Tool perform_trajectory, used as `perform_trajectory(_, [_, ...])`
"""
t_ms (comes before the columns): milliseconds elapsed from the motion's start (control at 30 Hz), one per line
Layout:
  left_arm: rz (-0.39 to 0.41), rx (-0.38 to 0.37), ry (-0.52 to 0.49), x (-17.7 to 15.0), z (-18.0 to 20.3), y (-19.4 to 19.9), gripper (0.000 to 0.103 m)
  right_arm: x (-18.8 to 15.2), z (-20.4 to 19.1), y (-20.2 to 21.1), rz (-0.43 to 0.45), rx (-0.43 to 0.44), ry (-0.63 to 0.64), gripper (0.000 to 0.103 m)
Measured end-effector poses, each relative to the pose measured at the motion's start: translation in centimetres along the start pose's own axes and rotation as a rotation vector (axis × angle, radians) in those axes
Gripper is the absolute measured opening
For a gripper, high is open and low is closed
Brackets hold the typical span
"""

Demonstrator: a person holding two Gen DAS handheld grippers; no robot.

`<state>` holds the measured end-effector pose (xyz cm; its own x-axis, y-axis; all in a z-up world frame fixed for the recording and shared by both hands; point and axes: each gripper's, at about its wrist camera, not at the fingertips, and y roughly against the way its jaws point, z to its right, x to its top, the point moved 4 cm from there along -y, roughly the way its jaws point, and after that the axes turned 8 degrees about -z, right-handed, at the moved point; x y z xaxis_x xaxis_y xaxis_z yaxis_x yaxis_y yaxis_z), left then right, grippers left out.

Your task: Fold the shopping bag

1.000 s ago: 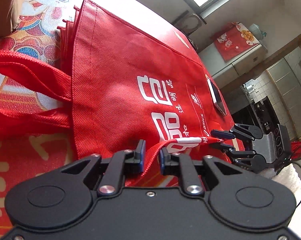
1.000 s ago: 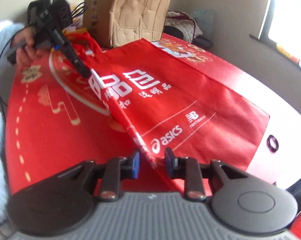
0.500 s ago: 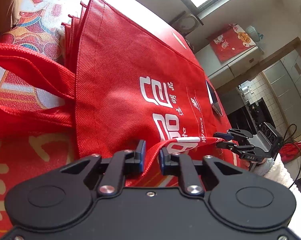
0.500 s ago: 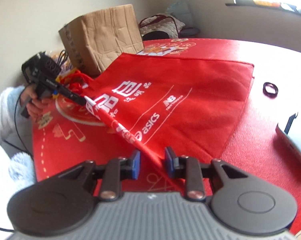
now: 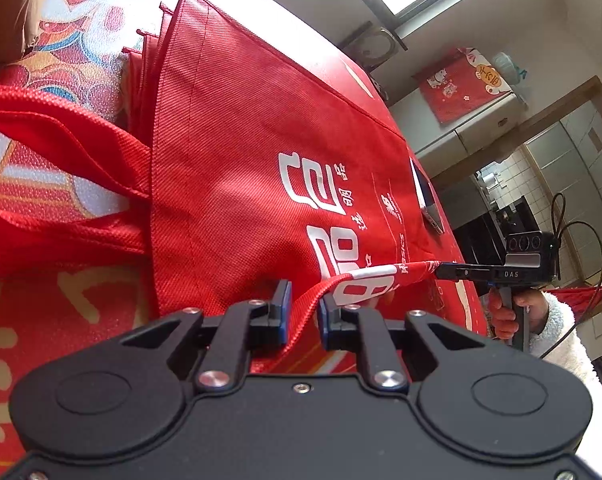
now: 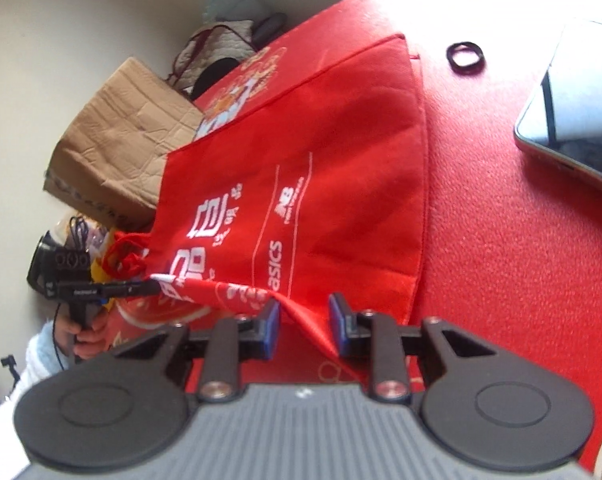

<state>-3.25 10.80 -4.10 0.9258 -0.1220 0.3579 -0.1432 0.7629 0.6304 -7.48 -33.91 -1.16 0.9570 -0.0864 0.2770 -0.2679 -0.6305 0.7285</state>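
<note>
Red shopping bag [image 6: 301, 184] flat on red table [image 6: 501, 260], near edge lifted. Left gripper [image 5: 303, 312] and right gripper [image 6: 304, 326] each pinching that edge, stretched taut between them, likely for folding toward 12 o'clock. Phone [image 6: 573, 120] at 2 o'clock.

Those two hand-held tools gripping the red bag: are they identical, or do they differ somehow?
The left tool has a smooth black body; the right tool has a ribbed grey one. The left tool pinches the shopping bag near its handles; the right tool pinches the same edge further along, nearer the ASICS print. Both have blue pads, and together they hold that edge raised off the table.
</note>
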Motion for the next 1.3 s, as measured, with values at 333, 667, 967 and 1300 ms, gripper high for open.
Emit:
perform_trajectory(333, [-0.005, -0.005, -0.046, 0.0, -0.1, 0.2, 0.016, 0.9, -5.8, -2.8, -0.058, -0.508, -0.13, 0.028])
perform_trajectory(667, [-0.001, -0.051, -0.065, -0.2, -0.6, 0.4, 0.016, 3.5, -6.8, -7.8, -0.302, -1.028, -0.049, 0.102])
perform_trajectory(967, [-0.009, -0.05, -0.064, -0.2, -0.5, 0.3, 0.016, 2.0, -6.4, -8.7, -0.296, -1.099, 0.106, 0.102])
perform_trajectory(1300, [-0.027, -0.039, -0.052, 0.2, -0.3, 0.2, 0.016, 0.0, -7.8, -10.8, -0.332, -1.29, 0.395, 0.097])
